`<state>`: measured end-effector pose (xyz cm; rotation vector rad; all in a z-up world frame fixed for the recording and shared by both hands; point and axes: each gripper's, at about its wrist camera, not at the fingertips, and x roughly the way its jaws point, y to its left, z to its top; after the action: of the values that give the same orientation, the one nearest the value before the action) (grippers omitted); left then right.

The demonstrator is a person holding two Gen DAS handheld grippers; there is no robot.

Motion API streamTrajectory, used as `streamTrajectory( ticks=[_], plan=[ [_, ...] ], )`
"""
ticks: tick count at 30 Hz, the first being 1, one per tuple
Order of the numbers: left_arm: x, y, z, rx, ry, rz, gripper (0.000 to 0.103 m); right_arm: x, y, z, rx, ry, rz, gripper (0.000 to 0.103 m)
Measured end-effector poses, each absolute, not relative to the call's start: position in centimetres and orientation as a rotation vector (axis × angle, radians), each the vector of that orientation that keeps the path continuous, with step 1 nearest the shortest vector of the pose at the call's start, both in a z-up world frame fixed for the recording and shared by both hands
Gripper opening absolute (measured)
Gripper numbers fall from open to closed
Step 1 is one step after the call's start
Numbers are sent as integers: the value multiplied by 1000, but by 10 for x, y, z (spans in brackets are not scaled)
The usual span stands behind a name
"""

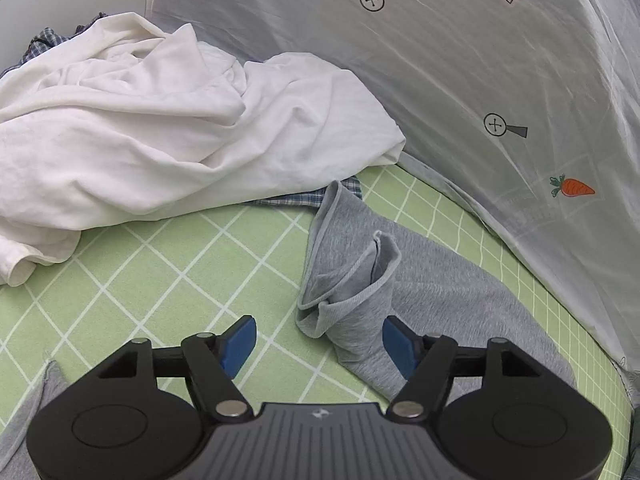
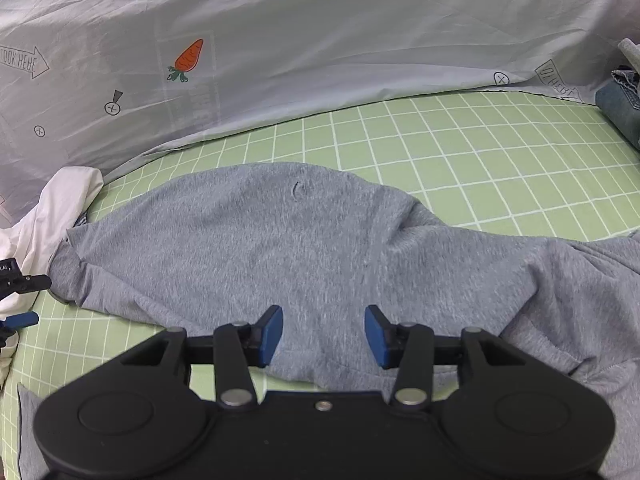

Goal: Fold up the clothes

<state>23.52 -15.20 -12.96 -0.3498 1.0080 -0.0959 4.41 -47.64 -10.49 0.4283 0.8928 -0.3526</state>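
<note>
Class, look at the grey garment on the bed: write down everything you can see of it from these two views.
The grey garment is a heathered knit, soft like jersey or sweatshirt cloth, with stitched hems. It lies spread but rumpled across the green checked sheet, not yet folded. One end, seemingly a sleeve, is bunched and twisted with its cuff standing up. Its left edge meets the white garment. Both the left tool and the right tool are open above it, gripping nothing.
</note>
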Motion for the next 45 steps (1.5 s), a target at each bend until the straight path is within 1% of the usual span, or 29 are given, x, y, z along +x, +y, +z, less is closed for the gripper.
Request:
streamTrajectory(
  ticks=[4, 5, 7, 8, 9, 10, 11, 14, 19, 22, 23, 24, 26, 28, 29, 30, 31, 32, 35, 36, 37, 38, 40, 42, 43, 45],
  plan=[
    [249, -165, -146, -364, 1032, -91, 78, 47, -473, -113, 438, 927, -360, 47],
    [251, -166, -149, -358, 1038, -71, 75, 48, -473, -115, 441, 935, -362, 47],
    [254, -168, -154, -347, 1048, -31, 65, 48, -472, -117, 448, 947, -363, 47],
    [254, -168, -156, -340, 1051, -21, 51, 48, -471, -118, 451, 950, -360, 47],
    [253, -165, -156, -332, 1052, -22, 33, 49, -471, -119, 452, 954, -358, 47],
    [252, -163, -156, -324, 1053, -23, 22, 49, -470, -121, 453, 958, -356, 47],
    [251, -159, -156, -323, 1053, -23, 4, 50, -469, -122, 455, 962, -354, 47],
    [239, -136, -152, -353, 1027, -13, 3, 51, -465, -123, 460, 971, -333, 47],
    [217, -94, -137, -320, 973, 85, 4, 49, -455, -119, 438, 968, -299, 47],
    [208, -70, -132, -287, 977, 173, 6, 46, -452, -118, 436, 971, -287, 47],
    [205, -63, -130, -266, 977, 204, 9, 44, -451, -117, 437, 970, -285, 47],
    [202, -57, -128, -251, 974, 227, 10, 43, -450, -116, 437, 969, -284, 47],
    [195, -47, -123, -235, 964, 256, 11, 40, -450, -115, 437, 965, -282, 47],
    [190, -43, -115, -221, 945, 263, 17, 36, -452, -111, 432, 953, -289, 48],
    [187, -45, -110, -213, 933, 253, 25, 35, -453, -109, 425, 946, -297, 49],
    [184, -49, -105, -202, 922, 232, 34, 33, -455, -107, 412, 937, -308, 52],
    [181, -52, -100, -192, 910, 211, 39, 30, -458, -104, 395, 928, -322, 55],
    [178, -61, -96, -182, 907, 185, 50, 27, -461, -102, 377, 919, -337, 56],
    [168, -99, -92, -159, 920, 89, 66, 15, -479, -97, 352, 897, -384, 65],
    [165, -112, -90, -151, 925, 57, 74, 10, -486, -96, 350, 890, -402, 71],
    [162, -125, -89, -143, 929, 25, 77, 5, -493, -95, 349, 882, -423, 79],
    [159, -138, -87, -135, 933, -7, 79, -1, -501, -93, 346, 871, -443, 83],
    [151, -167, -85, -118, 947, -74, 80, -13, -516, -91, 338, 850, -479, 96],
    [136, -205, -87, -88, 973, -153, 82, -26, -532, -90, 327, 829, -499, 100],
    [128, -224, -90, -66, 990, -189, 84, -33, -540, -90, 319, 821, -509, 101],
    [111, -262, -99, -10, 1032, -256, 85, -45, -556, -92, 302, 817, -528, 102]
  ],
)
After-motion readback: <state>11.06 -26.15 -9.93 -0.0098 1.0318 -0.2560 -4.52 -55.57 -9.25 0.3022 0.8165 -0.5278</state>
